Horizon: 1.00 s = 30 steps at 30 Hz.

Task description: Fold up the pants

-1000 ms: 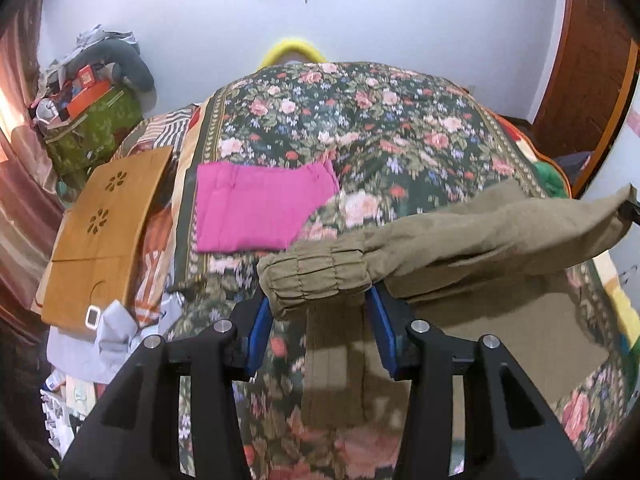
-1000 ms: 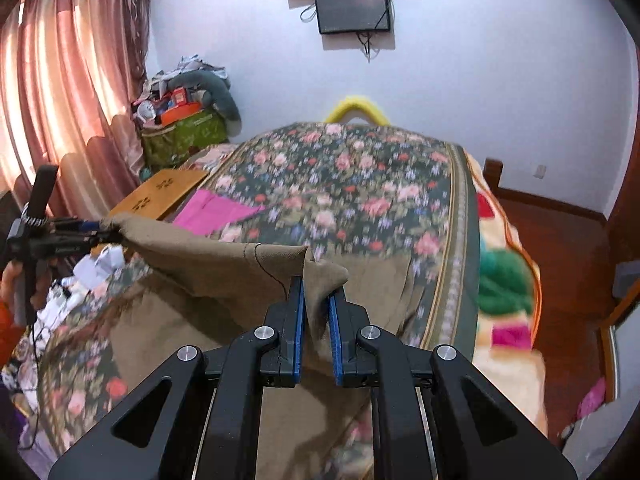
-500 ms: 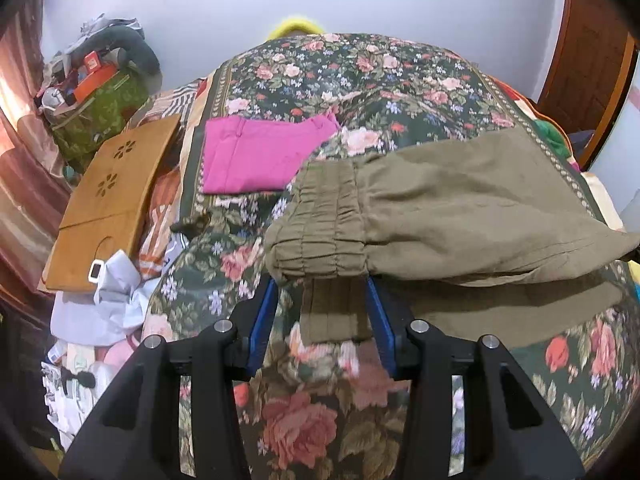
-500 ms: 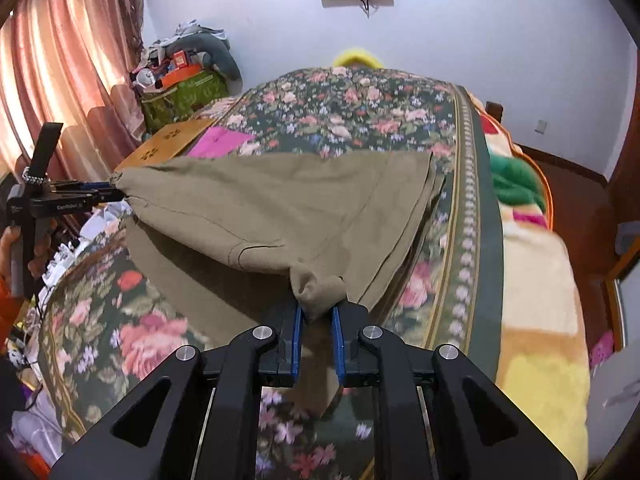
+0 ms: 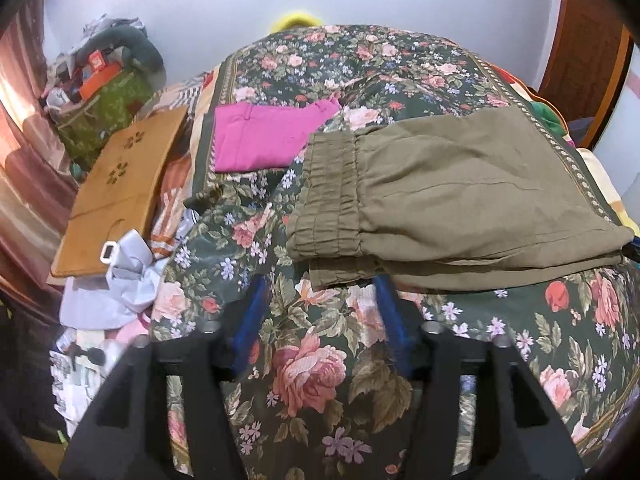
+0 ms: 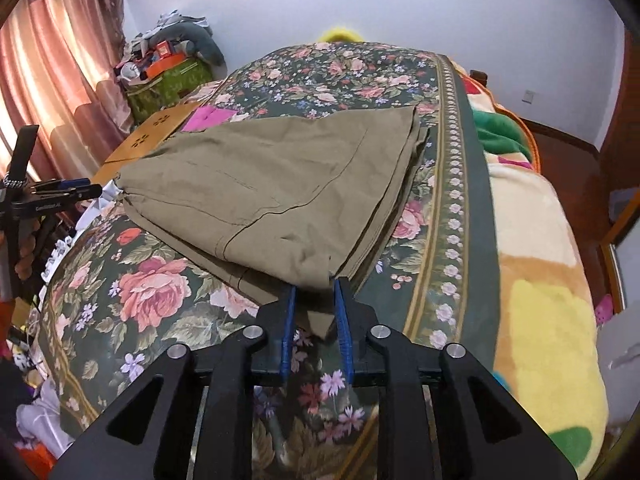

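Pants laid down folded, and we let go on both sides.
Olive pants (image 5: 452,196), lifted off the floral bedspread (image 5: 316,364) a second ago, now lie doubled on it; our left gripper (image 5: 320,312) is opening with nothing between its pads, our right gripper (image 6: 315,312) is opening around a loose corner. We cannot see the layers beneath, and the right edge is cut off in the left view.
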{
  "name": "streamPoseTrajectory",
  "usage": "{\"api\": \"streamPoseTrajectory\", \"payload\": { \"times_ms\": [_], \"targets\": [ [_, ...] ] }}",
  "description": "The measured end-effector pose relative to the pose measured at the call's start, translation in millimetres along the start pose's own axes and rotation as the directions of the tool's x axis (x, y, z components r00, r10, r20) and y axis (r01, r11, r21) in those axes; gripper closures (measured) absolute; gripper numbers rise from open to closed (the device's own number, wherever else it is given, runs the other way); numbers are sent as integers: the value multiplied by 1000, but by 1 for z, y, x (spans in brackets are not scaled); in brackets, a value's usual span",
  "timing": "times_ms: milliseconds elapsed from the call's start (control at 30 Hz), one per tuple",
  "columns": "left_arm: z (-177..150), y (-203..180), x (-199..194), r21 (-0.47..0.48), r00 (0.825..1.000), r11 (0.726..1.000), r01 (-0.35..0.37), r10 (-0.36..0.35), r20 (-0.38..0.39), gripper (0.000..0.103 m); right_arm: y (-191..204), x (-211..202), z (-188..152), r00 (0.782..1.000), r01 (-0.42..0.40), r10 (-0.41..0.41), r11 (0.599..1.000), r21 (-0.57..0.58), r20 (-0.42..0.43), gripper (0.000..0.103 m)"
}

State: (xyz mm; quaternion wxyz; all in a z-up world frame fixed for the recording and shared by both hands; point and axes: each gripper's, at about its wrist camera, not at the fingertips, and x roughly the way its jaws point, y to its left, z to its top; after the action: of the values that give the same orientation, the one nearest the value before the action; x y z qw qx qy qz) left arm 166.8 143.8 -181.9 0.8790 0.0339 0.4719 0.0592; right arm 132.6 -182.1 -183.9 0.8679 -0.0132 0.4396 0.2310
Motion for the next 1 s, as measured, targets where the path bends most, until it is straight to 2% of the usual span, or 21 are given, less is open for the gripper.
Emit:
{"api": "streamPoseTrajectory", "payload": {
  "times_ms": [33,67,133,233,333,433,600,800,867,1000],
  "targets": [
    [1,-2,-3,8,1000,1000,-6,6,11,28,1,-3,0,1000,5,-5,1000,-3,5,83],
    [2,-4,-6,17,1000,1000,-10,10,20,24,3,-6,1,1000,11,-11,1000,-9,12,82],
    [6,-11,-12,45,999,999,-21,19,39,15,6,-13,3,999,23,-22,1000,-18,33,70],
    [11,-22,-15,101,998,994,-44,39,56,9,14,-23,9,996,39,-36,998,-42,81,53],
    [14,-35,-11,170,996,983,-67,57,66,6,24,-23,17,995,25,-18,997,-70,98,45],
    [14,-50,1,248,997,966,-77,67,47,6,35,-13,22,996,-5,14,995,-101,88,43],
    [13,-71,18,345,999,937,-51,48,16,6,55,11,28,998,-51,57,987,-153,36,43],
    [19,-95,32,428,998,902,-59,55,23,6,77,39,34,996,-86,83,972,-218,-25,43],
    [24,-97,30,430,999,901,-50,40,31,6,85,46,39,995,-101,95,965,-242,-36,43],
    [38,-91,22,392,999,920,-11,-7,43,6,100,58,46,992,-127,115,947,-296,-59,43]
  ]
}}
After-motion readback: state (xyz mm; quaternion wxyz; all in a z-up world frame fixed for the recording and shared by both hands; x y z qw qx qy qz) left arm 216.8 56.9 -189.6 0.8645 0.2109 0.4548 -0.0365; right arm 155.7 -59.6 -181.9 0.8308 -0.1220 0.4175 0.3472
